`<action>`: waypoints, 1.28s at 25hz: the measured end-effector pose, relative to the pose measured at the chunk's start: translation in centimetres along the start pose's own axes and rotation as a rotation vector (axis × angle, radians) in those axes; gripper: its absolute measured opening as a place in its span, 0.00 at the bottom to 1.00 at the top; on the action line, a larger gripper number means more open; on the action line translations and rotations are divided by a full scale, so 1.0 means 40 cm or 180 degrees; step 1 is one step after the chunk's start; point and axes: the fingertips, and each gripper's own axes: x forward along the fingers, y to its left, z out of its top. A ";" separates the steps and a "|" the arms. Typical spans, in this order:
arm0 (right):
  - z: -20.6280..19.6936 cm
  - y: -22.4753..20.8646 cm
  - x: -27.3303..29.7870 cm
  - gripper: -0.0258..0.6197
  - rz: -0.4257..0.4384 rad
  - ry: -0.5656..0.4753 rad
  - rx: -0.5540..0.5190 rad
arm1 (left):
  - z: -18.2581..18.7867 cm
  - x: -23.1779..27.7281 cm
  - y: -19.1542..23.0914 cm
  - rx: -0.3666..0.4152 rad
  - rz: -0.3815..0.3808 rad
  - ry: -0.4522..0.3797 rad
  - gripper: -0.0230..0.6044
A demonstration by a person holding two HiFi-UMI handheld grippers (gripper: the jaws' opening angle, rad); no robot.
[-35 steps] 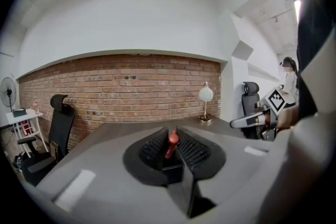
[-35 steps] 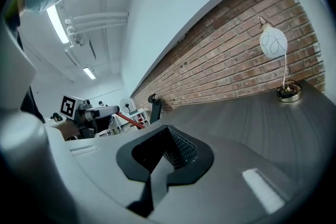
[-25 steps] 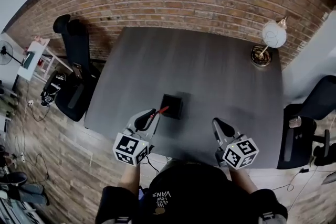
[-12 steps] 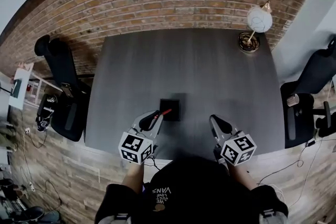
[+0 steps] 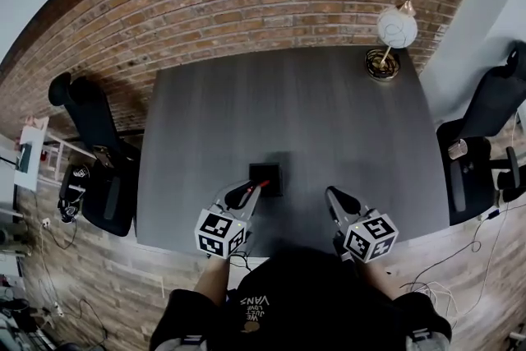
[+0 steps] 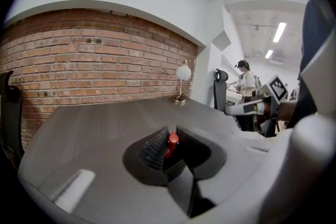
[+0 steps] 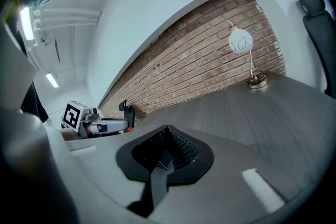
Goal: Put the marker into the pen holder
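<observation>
Marker point(image 6: 171, 145) pinched in left gripper point(image 5: 245, 192), tip seemingly at pen holder point(image 5: 265, 173) rim; right gripper point(image 7: 164, 162) pressed together, empty.

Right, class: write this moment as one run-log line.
left gripper: shut on marker | marker: tip at near rim of pen holder | right gripper: shut, empty

We are seeing soft, even light, with ceiling strip lights point(image 6: 278, 32) glowing. Fisheye distortion is bending the brick wall point(image 5: 246, 4), and dark vignetting is rounding the corners.
</observation>
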 end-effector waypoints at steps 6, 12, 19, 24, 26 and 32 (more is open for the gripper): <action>-0.011 -0.012 -0.008 0.04 -0.0037 0.0011 0.0030 | -0.032 0.020 -0.008 0.0016 -0.0040 0.0129 0.20; -0.028 -0.022 -0.022 0.04 -0.0046 0.0042 0.0051 | -0.050 0.044 -0.019 0.0105 -0.0062 0.0231 0.20; -0.031 -0.032 -0.033 0.04 -0.0058 0.0080 0.0054 | -0.076 0.065 -0.020 0.0089 -0.0087 0.0365 0.20; -0.035 -0.037 -0.039 0.04 -0.0072 0.0084 0.0065 | -0.090 0.075 -0.020 0.0091 -0.0093 0.0438 0.20; -0.039 -0.038 -0.041 0.04 -0.0075 0.0089 0.0077 | -0.094 0.079 -0.021 0.0100 -0.0101 0.0465 0.20; -0.048 -0.041 -0.049 0.04 -0.0087 0.0091 0.0094 | -0.106 0.091 -0.026 0.0124 -0.0121 0.0533 0.20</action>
